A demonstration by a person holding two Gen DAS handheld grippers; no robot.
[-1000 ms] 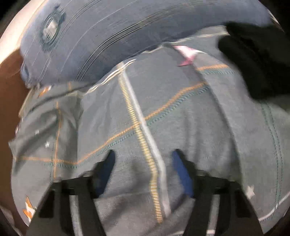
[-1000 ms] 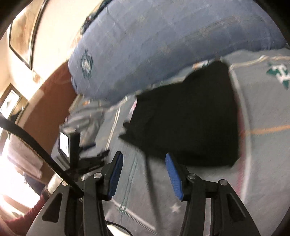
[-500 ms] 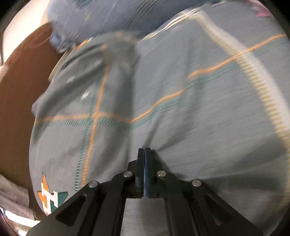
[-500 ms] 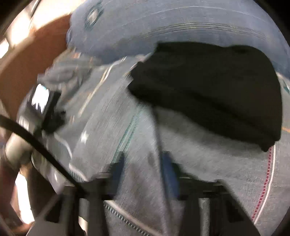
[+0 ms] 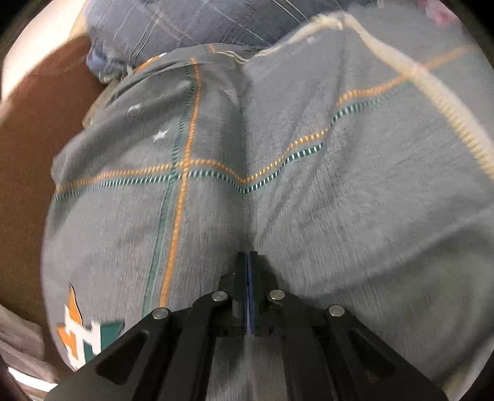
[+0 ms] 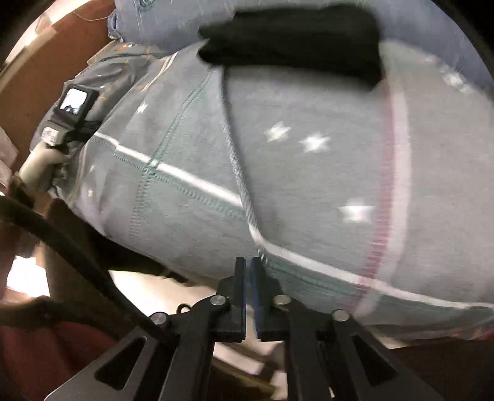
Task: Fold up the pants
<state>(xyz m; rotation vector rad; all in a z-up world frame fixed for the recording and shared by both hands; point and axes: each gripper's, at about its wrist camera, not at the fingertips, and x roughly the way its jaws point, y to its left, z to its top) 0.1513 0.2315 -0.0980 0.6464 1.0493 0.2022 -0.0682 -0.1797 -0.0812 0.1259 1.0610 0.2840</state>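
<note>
Only rightward, black pants (image 6: 293, 40).

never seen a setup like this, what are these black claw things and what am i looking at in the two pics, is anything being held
Each black claw is a handheld two-finger gripper with a fisheye camera looking along its fingers; a person carries one in each hand. One picture comes from the left gripper, the other from the right gripper. Both look over a grey blanket with orange and teal stitched lines and white stars. Both grippers are closed; the left one seems to pinch a ridge of blanket, the right one sits at the blanket's edge, and blur hides whether it grips cloth. In the right view a folded black garment, probably the pants, lies far off against a blue pillow, and the other handheld unit shows at left.
</note>
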